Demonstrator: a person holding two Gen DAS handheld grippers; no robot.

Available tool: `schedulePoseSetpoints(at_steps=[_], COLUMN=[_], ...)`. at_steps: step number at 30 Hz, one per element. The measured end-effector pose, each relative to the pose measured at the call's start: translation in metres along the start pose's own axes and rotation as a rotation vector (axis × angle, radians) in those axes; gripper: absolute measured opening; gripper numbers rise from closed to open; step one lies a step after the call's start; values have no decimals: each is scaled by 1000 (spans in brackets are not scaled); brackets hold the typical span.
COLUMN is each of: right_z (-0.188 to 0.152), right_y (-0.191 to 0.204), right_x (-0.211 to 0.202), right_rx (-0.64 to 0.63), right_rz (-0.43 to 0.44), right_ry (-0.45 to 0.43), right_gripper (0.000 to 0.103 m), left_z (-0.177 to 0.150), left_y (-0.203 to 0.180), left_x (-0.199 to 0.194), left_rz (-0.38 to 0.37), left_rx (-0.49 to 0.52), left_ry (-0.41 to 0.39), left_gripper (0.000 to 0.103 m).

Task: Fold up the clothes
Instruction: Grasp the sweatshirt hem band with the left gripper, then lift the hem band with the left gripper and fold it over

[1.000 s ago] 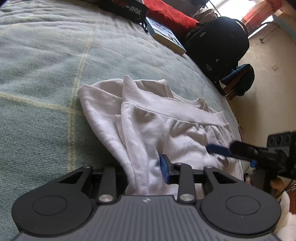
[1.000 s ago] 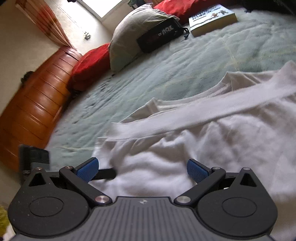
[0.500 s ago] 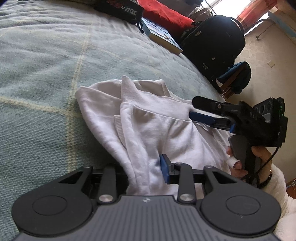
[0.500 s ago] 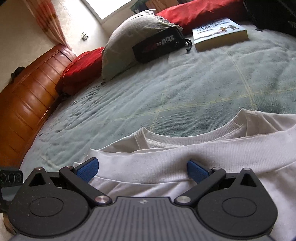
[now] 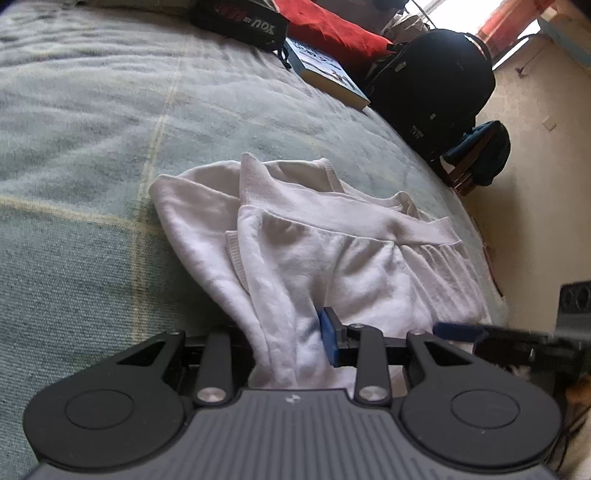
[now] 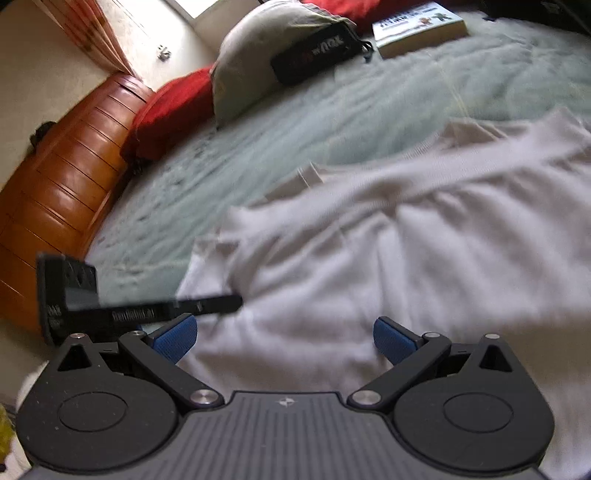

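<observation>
1. A bunched fold of the white garment (image 5: pixel 332 258) is clamped between the fingers of the left gripper (image 5: pixel 291 343); the blue pad (image 5: pixel 328 341) of one finger is pressed into the cloth, while the other finger is hidden behind the fold.
2. The fingers of the right gripper (image 6: pixel 284 338) are spread wide apart, with nothing pinched between the two blue pads (image 6: pixel 391 339); the garment's white cloth is seen in the gap and just ahead of them, though it cannot be told whether the pads touch it.
3. In the left wrist view, the right gripper's blurred dark fingers, one with a blue pad, are seen low at the right, just beside the near edge of the garment.
4. In the right wrist view, a finger of the left gripper is seen reaching in from the left onto the garment's near corner.
5. Beyond both pairs of fingers, the garment is spread partly folded on the bed (image 5: pixel 92 147), which is covered by a green blanket with pale lines.
6. Farther ahead, a book (image 5: pixel 328 74) and a black pouch (image 5: pixel 243 22) with lettering are lying on the bed.
7. Farthest off, red cushions (image 6: pixel 173 107), a grey pillow (image 6: pixel 258 48) and a black backpack (image 5: pixel 436 88) are seen.
</observation>
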State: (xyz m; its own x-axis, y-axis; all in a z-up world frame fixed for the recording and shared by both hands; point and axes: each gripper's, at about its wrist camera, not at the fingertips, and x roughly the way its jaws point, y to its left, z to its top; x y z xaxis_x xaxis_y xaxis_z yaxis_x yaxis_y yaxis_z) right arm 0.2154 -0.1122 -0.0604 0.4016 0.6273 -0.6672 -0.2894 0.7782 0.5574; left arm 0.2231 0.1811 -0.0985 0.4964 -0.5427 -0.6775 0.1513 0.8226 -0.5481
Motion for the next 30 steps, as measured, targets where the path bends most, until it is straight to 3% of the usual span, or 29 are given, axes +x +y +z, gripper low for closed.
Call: schedulePoseSetpoints(at_steps=[11, 19, 22, 29, 30], right_z=[-49, -57, -51, -51, -52], right_y=[-2, -2, 2, 16, 15], right_x=[-22, -36, -45, -66, -69], right_rx=[38, 48, -40, -420, -440], right_rz=[-16, -18, -68, -338, -343], right_ry=[39, 41, 14, -121, -128], right_gripper=[103, 103, 103, 103, 103], left_z=[-2, 1, 4, 11, 11], left_y=[-7, -13, -17, -36, -40], left_x=[0, 0, 0, -2, -2], left_rz=[49, 87, 110, 178, 188], left_rx=[6, -19, -22, -2, 6], left_ry=[-11, 0, 16, 36, 36], left_gripper=[33, 33, 32, 25, 24])
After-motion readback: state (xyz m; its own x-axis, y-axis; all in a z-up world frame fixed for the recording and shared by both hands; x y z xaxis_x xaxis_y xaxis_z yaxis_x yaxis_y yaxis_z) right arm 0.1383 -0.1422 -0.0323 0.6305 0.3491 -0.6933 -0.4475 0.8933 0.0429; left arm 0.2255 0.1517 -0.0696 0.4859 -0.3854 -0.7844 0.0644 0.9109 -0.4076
